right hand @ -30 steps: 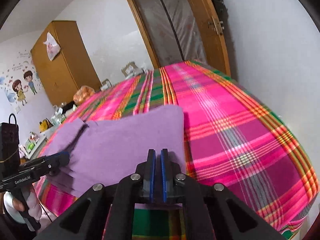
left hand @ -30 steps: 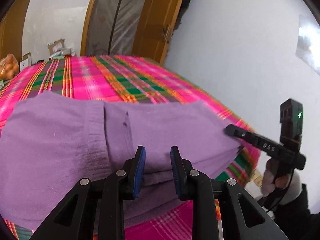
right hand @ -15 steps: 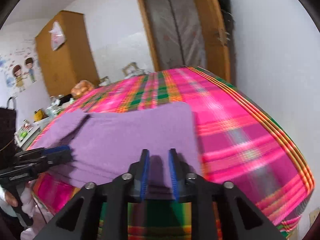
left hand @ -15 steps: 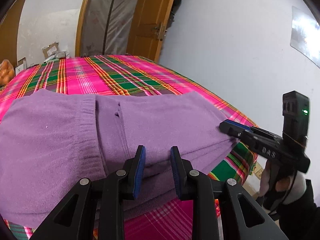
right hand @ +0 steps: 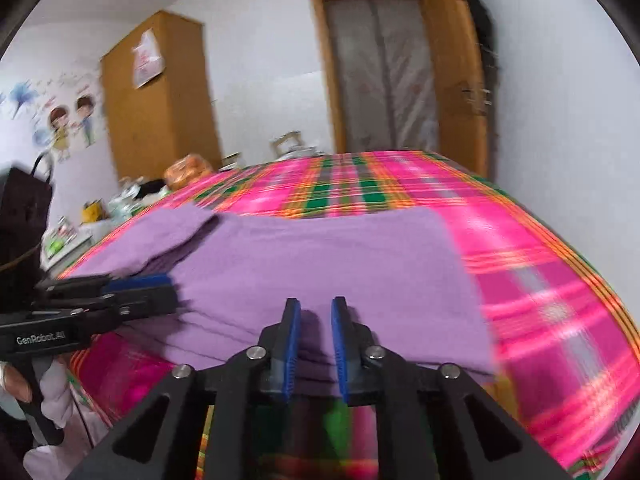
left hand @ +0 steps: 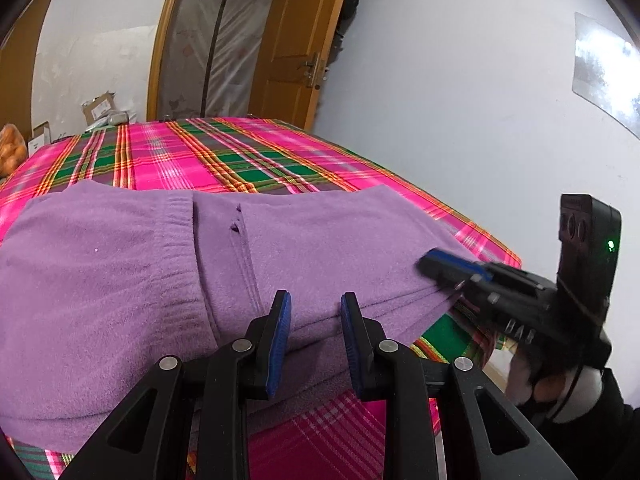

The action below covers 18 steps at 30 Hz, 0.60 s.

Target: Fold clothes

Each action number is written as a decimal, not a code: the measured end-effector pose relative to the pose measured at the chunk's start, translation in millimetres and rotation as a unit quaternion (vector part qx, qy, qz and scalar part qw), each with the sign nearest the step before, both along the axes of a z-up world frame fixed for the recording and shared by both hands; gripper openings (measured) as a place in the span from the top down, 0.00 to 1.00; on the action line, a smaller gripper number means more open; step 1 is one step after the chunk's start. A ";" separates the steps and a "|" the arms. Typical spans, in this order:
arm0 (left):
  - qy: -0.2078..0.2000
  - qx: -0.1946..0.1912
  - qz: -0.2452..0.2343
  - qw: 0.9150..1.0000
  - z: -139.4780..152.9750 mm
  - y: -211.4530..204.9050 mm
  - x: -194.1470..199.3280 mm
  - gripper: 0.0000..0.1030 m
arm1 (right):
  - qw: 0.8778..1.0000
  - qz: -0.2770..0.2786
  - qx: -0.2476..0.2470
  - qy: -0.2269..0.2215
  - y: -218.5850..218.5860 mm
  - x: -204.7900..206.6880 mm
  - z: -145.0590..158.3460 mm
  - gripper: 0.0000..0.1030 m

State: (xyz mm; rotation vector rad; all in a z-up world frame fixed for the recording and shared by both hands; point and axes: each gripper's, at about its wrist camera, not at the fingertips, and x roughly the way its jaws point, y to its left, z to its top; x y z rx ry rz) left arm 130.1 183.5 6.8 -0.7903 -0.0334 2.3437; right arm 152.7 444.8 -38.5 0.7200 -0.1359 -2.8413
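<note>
Pink and green plaid bedspread [left hand: 224,160] covers a bed in a small room, with a wooden door [left hand: 288,52] behind it. On the near edge lies a purple sweater [left hand: 120,280], and it's already stacked in several layers: you can see the stepped edges along the front, plus a ribbed band lying across the top in the left view. So it looks well along in the folding, a compact rectangle rather than a spread-out garment. Whether one more fold is planned or it just needs squaring up, I can't say from this.

Left gripper [left hand: 314,322] sits at the front edge of the stack, jaws spread, nothing pinched. Right gripper [right hand: 314,334] is at the other end of that front edge, jaws also apart with a clear gap, holding nothing; its view is blurred, mostly on the bedspread side. Both look released from the cloth.
</note>
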 end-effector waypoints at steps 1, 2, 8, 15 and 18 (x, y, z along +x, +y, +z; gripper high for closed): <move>-0.001 0.002 0.000 1.000 -0.2 -0.8 0.0 0.74 | 1.000 -0.015 -0.006 0.000 10.0 1.1 0.5 0.86; -0.001 0.004 0.000 1.000 -0.3 -1.6 0.0 0.74 | 0.999 -0.029 -0.021 -0.004 21.5 0.9 0.6 0.86; -0.020 0.007 -0.001 1.000 4.6 -5.0 -4.2 0.74 | 0.989 -0.111 -0.095 -0.011 69.8 -0.1 6.3 0.84; -0.011 -0.001 0.007 1.000 32.5 9.7 -26.7 0.73 | 0.994 -0.063 -0.087 -0.010 50.7 -28.8 23.8 0.84; -0.031 -0.009 0.013 0.999 27.2 18.5 -44.7 0.72 | 0.996 -0.047 -0.069 -0.036 32.9 -51.5 28.4 0.82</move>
